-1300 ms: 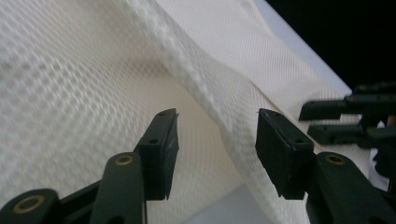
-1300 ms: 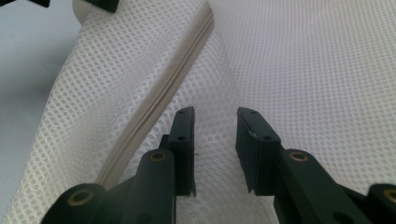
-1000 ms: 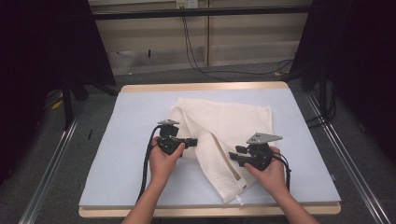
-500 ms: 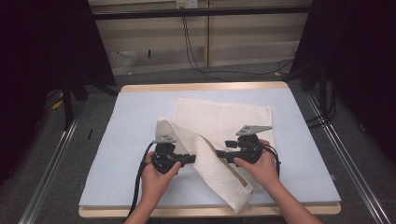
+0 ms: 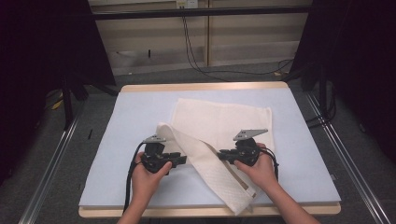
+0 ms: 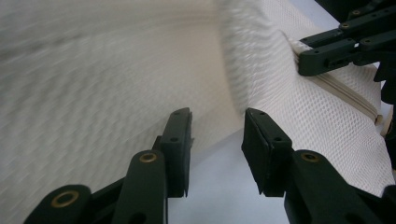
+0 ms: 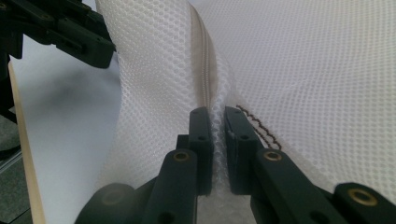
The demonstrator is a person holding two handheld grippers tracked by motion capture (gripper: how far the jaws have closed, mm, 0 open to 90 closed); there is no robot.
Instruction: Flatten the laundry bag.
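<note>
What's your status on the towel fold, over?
Right gripper shut on the white towel, jaws just closed on its folded edge. Left gripper open, just released, nothing between jaws. Nothing in the way.

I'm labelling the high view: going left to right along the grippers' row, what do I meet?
Left gripper → folded strip of the towel → right gripper, all on the table.
</note>
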